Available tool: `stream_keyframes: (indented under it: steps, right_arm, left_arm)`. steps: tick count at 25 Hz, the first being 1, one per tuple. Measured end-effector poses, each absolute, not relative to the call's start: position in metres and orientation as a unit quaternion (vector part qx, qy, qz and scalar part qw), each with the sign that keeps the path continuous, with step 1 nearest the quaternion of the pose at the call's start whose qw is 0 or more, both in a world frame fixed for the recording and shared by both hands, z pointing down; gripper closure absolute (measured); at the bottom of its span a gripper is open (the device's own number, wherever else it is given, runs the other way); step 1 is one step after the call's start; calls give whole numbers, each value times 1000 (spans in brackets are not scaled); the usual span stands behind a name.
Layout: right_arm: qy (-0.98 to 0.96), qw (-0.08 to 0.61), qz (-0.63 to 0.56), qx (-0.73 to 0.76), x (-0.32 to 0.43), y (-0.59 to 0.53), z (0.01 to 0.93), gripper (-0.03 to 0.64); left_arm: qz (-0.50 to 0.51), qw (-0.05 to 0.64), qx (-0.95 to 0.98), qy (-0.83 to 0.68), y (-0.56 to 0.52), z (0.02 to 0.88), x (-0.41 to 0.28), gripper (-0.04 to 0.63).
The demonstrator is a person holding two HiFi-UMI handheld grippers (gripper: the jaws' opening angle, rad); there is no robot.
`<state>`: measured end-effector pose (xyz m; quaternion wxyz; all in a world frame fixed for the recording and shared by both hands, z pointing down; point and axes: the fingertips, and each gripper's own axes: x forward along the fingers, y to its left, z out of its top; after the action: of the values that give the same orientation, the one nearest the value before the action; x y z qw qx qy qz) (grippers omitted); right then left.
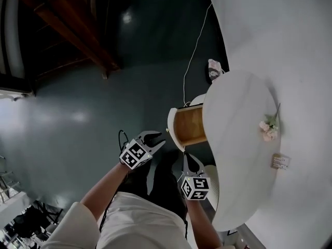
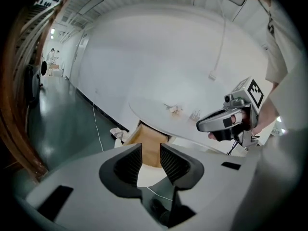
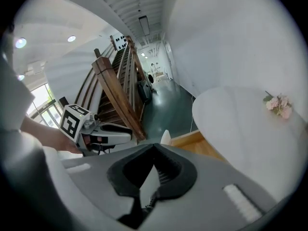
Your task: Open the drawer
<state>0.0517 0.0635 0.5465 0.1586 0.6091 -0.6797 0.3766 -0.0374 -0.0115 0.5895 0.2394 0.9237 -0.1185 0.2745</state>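
Observation:
The drawer [image 1: 189, 124] stands pulled out from under the white round table [image 1: 233, 154]; its wooden inside and white front panel show. It also appears in the left gripper view as the drawer [image 2: 147, 141] and in the right gripper view as the drawer [image 3: 197, 142]. My left gripper [image 1: 155, 137] hovers just left of the drawer front, apart from it, jaws open with nothing between the pads [image 2: 129, 163]. My right gripper [image 1: 187, 158] hangs below the drawer beside the table edge, its jaws shut with nothing in them, as seen at the right gripper [image 3: 154, 149].
A small pink flower sprig [image 1: 268, 128] and a little card [image 1: 280, 161] lie on the tabletop. A white cable [image 1: 194, 51] runs down the wall to the dark glossy floor. A wooden staircase [image 1: 72, 19] rises at the upper left.

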Motion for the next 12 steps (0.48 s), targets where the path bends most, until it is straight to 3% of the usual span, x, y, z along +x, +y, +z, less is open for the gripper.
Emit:
stream_keyframes:
  steps: [12]
  right_arm:
    - [-673,136,337,644,74,66,452,606]
  left_arm:
    - [261,227,928,-140,-16,480,-52,517]
